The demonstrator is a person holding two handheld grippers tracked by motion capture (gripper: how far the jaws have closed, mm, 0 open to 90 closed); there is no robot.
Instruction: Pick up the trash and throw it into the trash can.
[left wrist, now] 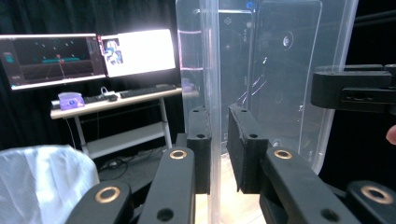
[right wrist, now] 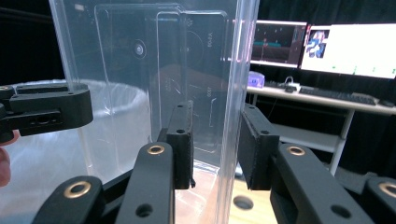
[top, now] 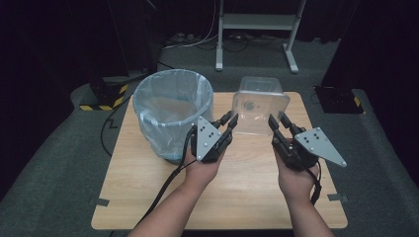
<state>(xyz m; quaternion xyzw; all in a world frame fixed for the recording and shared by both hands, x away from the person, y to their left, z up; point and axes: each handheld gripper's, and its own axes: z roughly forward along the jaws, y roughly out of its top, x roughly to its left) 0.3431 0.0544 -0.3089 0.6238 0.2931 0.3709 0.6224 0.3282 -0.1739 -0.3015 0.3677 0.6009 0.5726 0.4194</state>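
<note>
Bin (top: 258, 106) is tilting on table (top: 148, 197) beside bucket (top: 170, 113), left gripper (top: 230, 123) and right gripper (top: 276, 121) each straddling its rim, jaws partly open, not clamping.

Light wooden table (top: 148, 197) on grey carpet, lined bin (top: 170, 111) standing on it, clear tub (top: 259, 101) possibly lifted

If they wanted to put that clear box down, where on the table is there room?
The near half of the table, beside the forearms, is bare. The far half is crowded: the lined bin at far left, the clear box beside it.
</note>
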